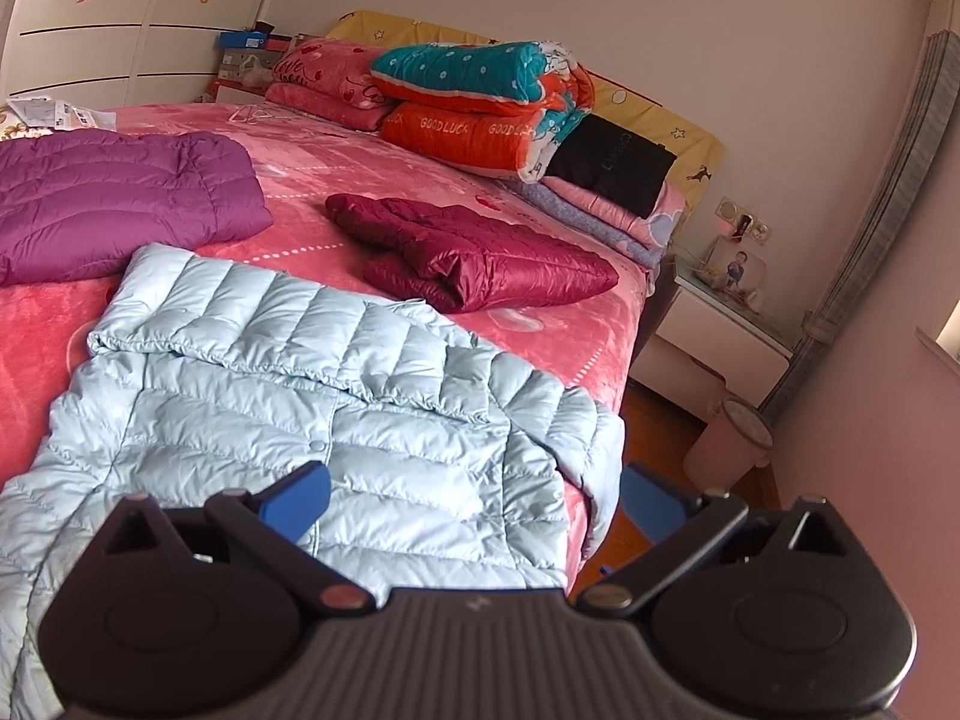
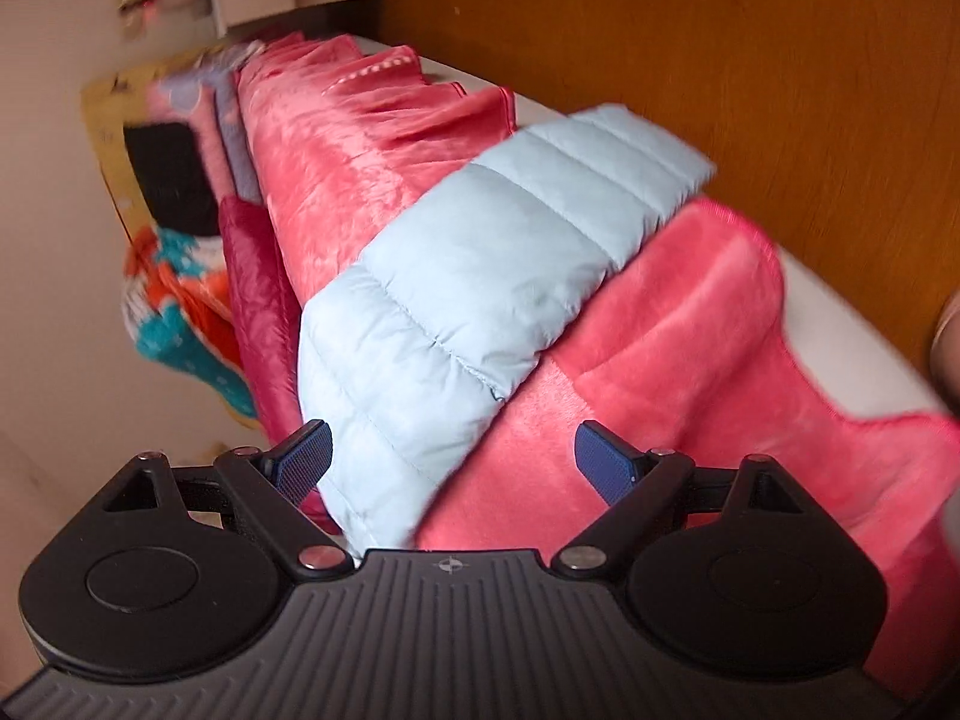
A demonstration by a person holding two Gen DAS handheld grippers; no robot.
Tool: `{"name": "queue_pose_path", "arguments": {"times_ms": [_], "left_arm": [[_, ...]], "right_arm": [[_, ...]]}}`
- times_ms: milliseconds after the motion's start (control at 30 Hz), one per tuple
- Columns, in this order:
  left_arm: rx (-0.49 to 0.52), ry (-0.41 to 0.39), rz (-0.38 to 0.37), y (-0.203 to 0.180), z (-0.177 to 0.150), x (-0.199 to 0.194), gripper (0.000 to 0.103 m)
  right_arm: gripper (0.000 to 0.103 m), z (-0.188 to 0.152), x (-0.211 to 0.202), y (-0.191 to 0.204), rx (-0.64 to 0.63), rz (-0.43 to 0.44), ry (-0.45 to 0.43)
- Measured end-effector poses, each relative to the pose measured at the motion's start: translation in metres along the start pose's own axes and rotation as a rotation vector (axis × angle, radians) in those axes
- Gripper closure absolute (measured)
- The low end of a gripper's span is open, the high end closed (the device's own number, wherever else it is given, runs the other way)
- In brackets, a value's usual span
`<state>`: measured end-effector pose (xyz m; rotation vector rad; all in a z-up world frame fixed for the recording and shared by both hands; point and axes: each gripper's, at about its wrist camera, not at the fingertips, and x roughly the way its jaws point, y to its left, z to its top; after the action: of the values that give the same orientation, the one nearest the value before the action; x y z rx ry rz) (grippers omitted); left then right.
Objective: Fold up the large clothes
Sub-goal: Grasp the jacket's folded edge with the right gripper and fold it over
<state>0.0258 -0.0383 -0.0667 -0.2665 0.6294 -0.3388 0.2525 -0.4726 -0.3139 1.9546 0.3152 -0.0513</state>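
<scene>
A light blue quilted down jacket (image 1: 288,396) lies spread on the pink bed cover (image 1: 360,180), one sleeve folded across its upper part. Its other sleeve (image 2: 480,264) hangs over the bed's side edge in the right wrist view. My left gripper (image 1: 474,504) is open, just above the jacket's lower right part, with one blue finger (image 1: 297,498) over the fabric and the other past the bed edge. My right gripper (image 2: 453,462) is open, rolled sideways, its fingers either side of the hanging sleeve's near end.
A folded purple jacket (image 1: 120,198) and a crumpled dark red jacket (image 1: 480,258) lie farther up the bed. Stacked quilts (image 1: 474,102) sit at the headboard. A nightstand (image 1: 720,324) and pink bin (image 1: 729,438) stand beside the bed on the wooden floor (image 2: 720,60).
</scene>
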Motion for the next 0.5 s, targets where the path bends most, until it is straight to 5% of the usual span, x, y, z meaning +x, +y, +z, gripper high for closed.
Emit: {"name": "queue_pose_path", "arguments": {"times_ms": [500], "left_arm": [[-0.089, -0.022, 0.030, 0.031, 0.033, 0.055, 0.001]], "right_arm": [[0.000, 0.016, 0.056, -0.034, 0.215, 0.122, -0.140]]}}
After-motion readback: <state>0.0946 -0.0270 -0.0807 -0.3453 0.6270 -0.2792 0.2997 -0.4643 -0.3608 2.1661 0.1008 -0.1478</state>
